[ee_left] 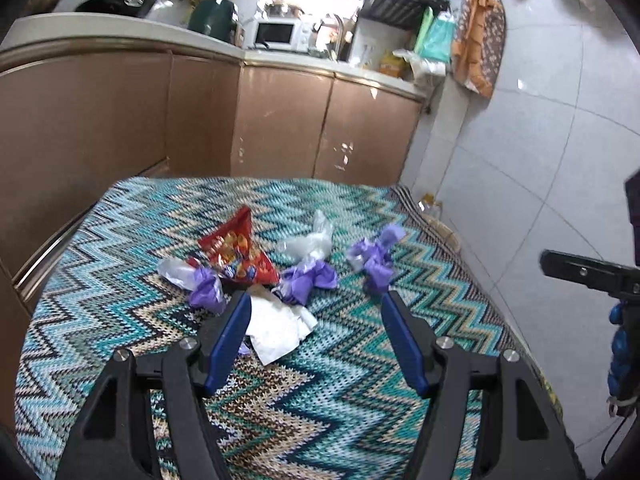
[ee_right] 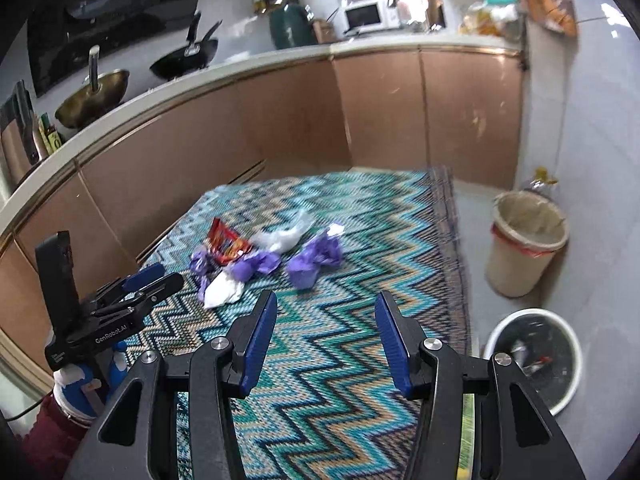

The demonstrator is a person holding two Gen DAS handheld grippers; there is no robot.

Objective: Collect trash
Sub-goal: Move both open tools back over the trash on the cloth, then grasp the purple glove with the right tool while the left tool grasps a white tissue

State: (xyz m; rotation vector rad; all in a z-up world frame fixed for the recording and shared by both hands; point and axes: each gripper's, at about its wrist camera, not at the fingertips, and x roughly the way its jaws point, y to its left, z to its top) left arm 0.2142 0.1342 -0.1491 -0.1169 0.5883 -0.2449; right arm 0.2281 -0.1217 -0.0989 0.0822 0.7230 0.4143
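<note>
Trash lies on a table with a zigzag cloth (ee_left: 120, 280): a red snack bag (ee_left: 236, 252), a clear plastic wad (ee_left: 308, 242), three purple wrappers (ee_left: 310, 280) (ee_left: 376, 258) (ee_left: 206, 288) and a white paper napkin (ee_left: 276, 326). My left gripper (ee_left: 316, 300) is open just short of the pile, its left finger over the napkin's edge. In the right wrist view my right gripper (ee_right: 326, 300) is open and empty, above the cloth (ee_right: 360, 240), nearer than the pile (ee_right: 228, 246). The left gripper (ee_right: 156, 276) shows at the left there.
A beige waste bin (ee_right: 524, 244) and a white bin with a black liner (ee_right: 536, 356) stand on the floor right of the table. Brown kitchen cabinets (ee_left: 280, 120) run behind the table, with pans and a microwave (ee_left: 276, 34) on the counter.
</note>
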